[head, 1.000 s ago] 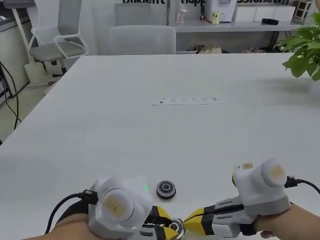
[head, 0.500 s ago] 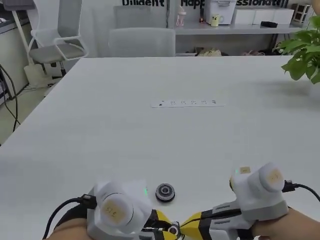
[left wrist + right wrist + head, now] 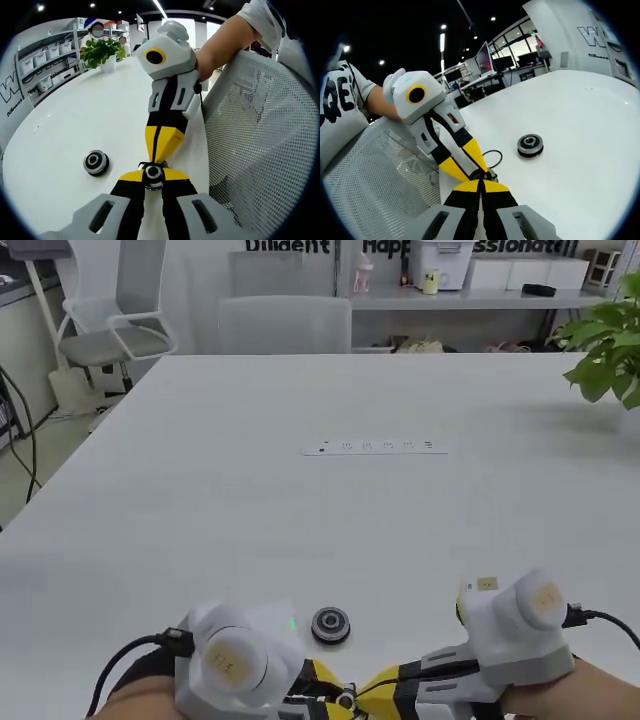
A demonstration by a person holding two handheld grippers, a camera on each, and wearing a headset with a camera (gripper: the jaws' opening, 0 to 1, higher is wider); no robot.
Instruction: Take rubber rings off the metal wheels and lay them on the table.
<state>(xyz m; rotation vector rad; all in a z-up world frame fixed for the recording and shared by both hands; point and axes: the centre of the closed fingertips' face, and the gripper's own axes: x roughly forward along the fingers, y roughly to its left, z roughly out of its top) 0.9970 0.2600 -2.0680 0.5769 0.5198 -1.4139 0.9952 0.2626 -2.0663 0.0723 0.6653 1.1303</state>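
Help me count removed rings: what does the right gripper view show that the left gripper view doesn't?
Right gripper view: a thin black rubber ring lying loose on the table, with monitors behind. Left gripper view: a potted plant and shelves. Both: the left gripper clamped on a small wheel, the right gripper with its tip against it, a second wheel lying apart, and a mesh chair back.

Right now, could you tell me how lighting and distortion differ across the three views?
Head view: bright, even light, lines straight, the loose wheel sharp. Left gripper view: heavy fisheye bending of the table edge. Right gripper view: dark ceiling, glaring lamps, same bending.
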